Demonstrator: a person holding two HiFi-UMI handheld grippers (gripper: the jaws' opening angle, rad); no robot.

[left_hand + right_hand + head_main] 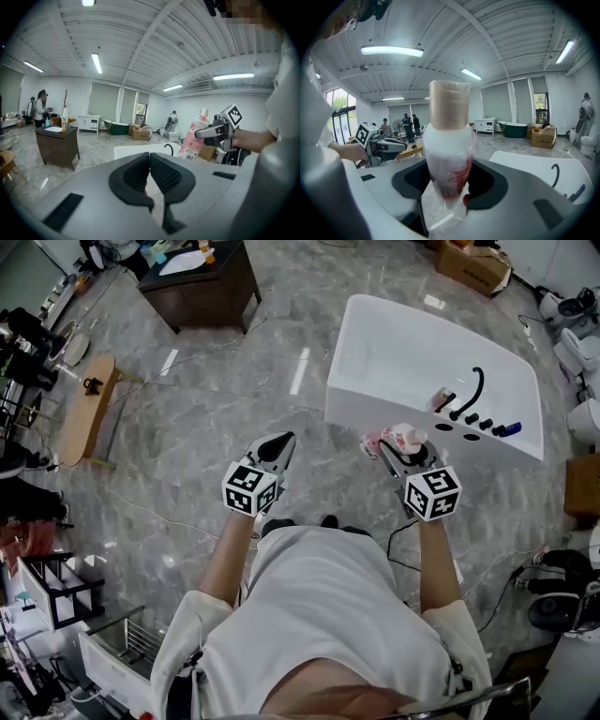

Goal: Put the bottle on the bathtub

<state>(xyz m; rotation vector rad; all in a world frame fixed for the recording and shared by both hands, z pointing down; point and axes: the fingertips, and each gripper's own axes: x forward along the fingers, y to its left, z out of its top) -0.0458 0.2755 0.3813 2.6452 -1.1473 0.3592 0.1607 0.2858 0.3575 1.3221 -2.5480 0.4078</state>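
Observation:
My right gripper (pixel 392 448) is shut on a white and pink bottle (pixel 395 440) with a tan cap, held in the air just short of the white bathtub (pixel 375 381). In the right gripper view the bottle (pixel 449 154) stands upright between the jaws and fills the middle. From the left gripper view the bottle (pixel 194 136) shows at the right, held by the right gripper (pixel 206 132). My left gripper (pixel 277 443) hangs beside it to the left, shut with nothing in it (pixel 150 176). The bathtub's (pixel 543 171) near ledge carries a black faucet (pixel 472 390) and knobs.
A dark wooden desk (pixel 202 287) stands at the far left, a low wooden bench (pixel 86 409) further left. Cardboard boxes (pixel 473 266) lie beyond the tub. Cables run over the marble floor. People (pixel 408 125) stand in the background.

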